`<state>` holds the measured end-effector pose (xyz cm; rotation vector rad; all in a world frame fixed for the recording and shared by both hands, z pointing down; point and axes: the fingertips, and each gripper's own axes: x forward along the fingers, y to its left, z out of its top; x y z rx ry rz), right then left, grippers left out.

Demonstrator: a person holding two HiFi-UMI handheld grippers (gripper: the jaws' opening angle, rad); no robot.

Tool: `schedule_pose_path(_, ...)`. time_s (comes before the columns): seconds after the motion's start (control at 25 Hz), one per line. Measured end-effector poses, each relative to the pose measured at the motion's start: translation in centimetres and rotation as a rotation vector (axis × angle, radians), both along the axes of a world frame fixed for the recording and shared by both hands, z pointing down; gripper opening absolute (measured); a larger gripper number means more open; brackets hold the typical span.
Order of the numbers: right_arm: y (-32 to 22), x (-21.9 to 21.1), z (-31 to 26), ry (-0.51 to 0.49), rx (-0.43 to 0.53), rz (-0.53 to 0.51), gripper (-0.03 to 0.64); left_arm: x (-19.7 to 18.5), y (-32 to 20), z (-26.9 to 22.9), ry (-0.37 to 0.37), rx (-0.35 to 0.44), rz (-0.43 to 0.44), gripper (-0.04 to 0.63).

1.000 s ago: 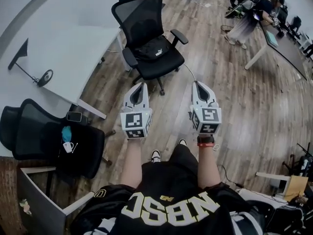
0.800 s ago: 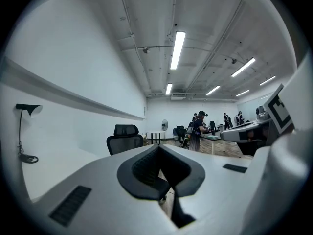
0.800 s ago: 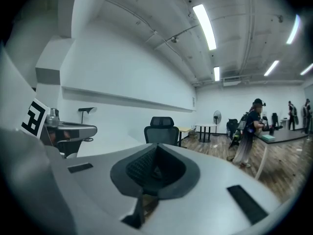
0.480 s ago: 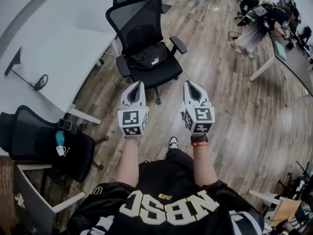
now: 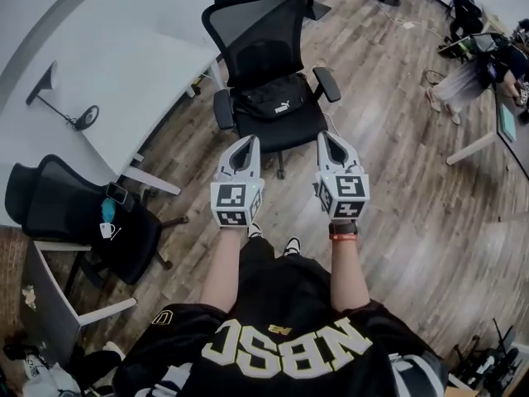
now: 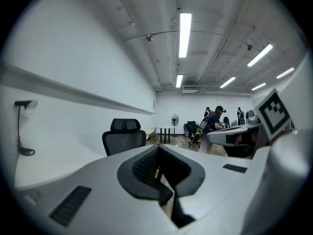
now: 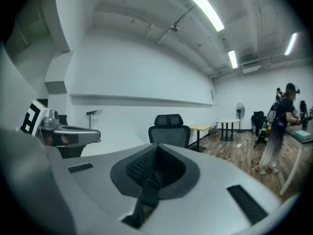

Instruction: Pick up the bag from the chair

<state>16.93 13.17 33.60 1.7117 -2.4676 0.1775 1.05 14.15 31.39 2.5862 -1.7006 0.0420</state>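
**Black bag on an office chair, two shut grippers held out in front of it**

A black bag with a small white logo lies flat on the seat of a black mesh-backed office chair. It sits at the rear of the seat, against the backrest and between the two armrests, so nothing blocks it from the front. The chair stands on a wooden floor, just beside the corner of a white desk that carries a thin black lamp.

The head view looks steeply down on a person standing in front of the chair and facing it. Each hand holds a grey gripper out at about chest height, side by side and pointing level at the chair. The left gripper and the right gripper both have their fingers pressed together with nothing between them, and neither touches the bag or the chair. This looks like a carrying pose for the approach, not a reach.

Judging from this, the pickup has not begun. The jaws will have to open and dip to the seat. The bag looks soft, so a raised fold or strap should grip best. The chair's wheeled base may roll if pushed.

To the left, well apart, a second black chair holds small items.
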Motion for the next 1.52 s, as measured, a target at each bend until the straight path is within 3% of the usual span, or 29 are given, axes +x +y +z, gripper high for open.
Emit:
schedule_pose_path(0.2, -4.7, -1.0, 1.4, -0.035, -0.036, -0.038, 0.009, -0.7, -4.2, 1.9, 0.038, -0.061, 0.004, 0.006)
schedule_pose_path(0.32, -8.4, -1.3, 2.1, -0.054, -0.048, -0.026, 0.009, 0.0, -8.0, 2.5, 0.036, -0.077, 0.073, 0.006)
schedule_pose_path(0.48, -15.0, -1.4, 1.4, -0.091, -0.029, -0.021, 0.009, 1.0, -13.9, 1.2, 0.085, -0.025, 0.154, 0.006)
schedule_pose_path(0.64, -21.1, -2.9, 0.4, -0.122, -0.025, -0.049, 0.009, -0.3, -20.0, -0.6, 0.137, 0.027, 0.155, 0.006)
schedule_pose_path(0.8, -25.3, -5.4, 1.5, -0.075, -0.054, -0.08, 0.009, -2.5, -24.6, -0.1, 0.156, 0.029, 0.127, 0.006)
schedule_pose_path(1.16, -31.4, -9.3, 5.8, -0.006, -0.147, -0.133, 0.009, -6.7, -31.0, 6.9, 0.146, -0.113, 0.041, 0.006)
schedule_pose_path(1.52, -38.1, -9.5, 12.0, 0.036, -0.257, -0.168, 0.009, -6.2, -37.1, 14.8, 0.128, -0.273, -0.037, 0.008)
